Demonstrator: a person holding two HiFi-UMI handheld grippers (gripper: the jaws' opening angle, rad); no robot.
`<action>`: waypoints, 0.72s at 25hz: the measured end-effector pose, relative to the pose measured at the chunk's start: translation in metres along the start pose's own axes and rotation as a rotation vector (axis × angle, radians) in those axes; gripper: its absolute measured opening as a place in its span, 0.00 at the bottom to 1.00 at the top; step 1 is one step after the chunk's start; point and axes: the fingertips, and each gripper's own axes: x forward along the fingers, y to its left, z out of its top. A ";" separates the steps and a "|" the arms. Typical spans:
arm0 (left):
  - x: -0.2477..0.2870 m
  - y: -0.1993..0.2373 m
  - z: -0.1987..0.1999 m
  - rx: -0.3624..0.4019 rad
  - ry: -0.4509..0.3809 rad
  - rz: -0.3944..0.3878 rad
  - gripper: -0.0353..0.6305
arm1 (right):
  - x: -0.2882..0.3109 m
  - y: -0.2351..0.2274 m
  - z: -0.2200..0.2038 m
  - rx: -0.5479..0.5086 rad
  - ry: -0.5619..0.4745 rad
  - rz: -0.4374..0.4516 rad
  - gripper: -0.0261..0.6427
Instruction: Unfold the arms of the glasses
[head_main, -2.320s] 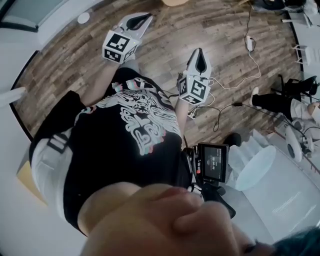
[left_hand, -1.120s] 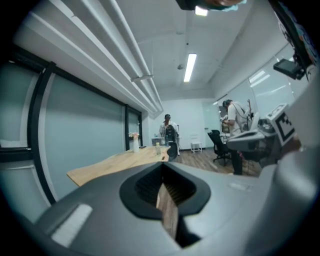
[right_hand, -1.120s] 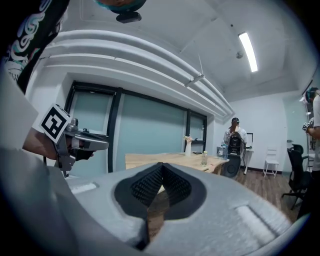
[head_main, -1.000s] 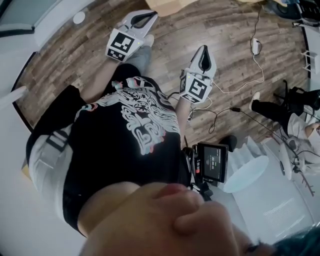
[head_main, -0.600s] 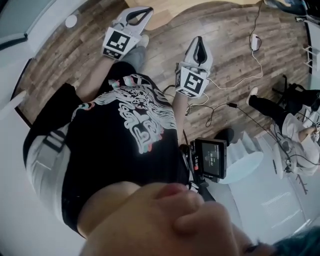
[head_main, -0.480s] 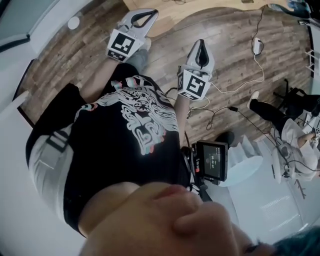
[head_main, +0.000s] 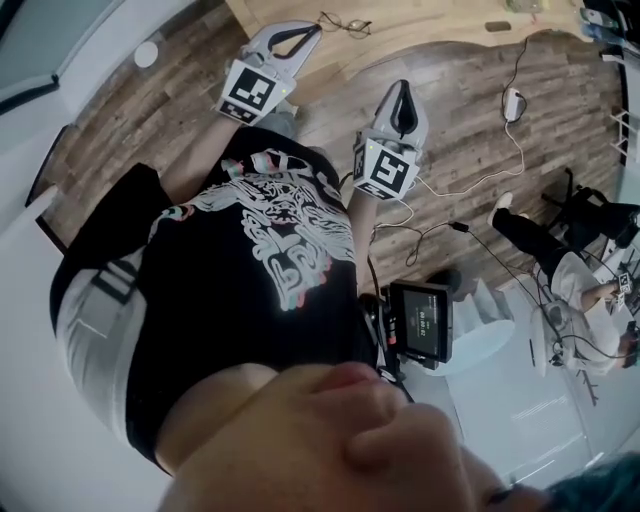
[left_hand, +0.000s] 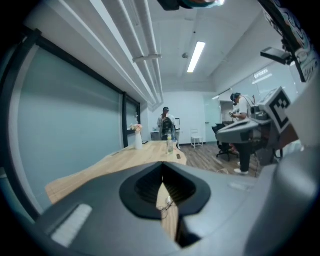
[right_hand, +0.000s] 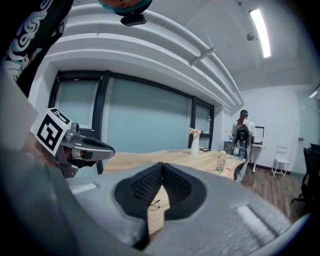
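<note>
One pair of glasses (head_main: 345, 22) lies on the wooden table (head_main: 420, 25), just ahead of the left gripper (head_main: 312, 30) and farther from the right gripper (head_main: 402, 88), touching neither. Two grippers point tableward, each with jaw tips together on nothing.

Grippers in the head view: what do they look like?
Both are pale grey and pointed, with black padding inside: the left gripper and the right gripper. Each carries a white cube with black square markers. The person wears a black printed T-shirt.
</note>
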 end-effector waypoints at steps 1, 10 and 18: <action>0.006 0.004 0.001 0.003 -0.003 0.000 0.04 | 0.005 -0.004 0.000 -0.002 0.001 -0.010 0.04; 0.011 0.019 0.017 0.010 -0.023 0.003 0.04 | 0.022 -0.003 0.009 -0.001 0.010 -0.008 0.04; 0.030 0.032 0.016 0.005 -0.014 0.009 0.04 | 0.048 -0.017 0.002 0.034 0.039 -0.013 0.04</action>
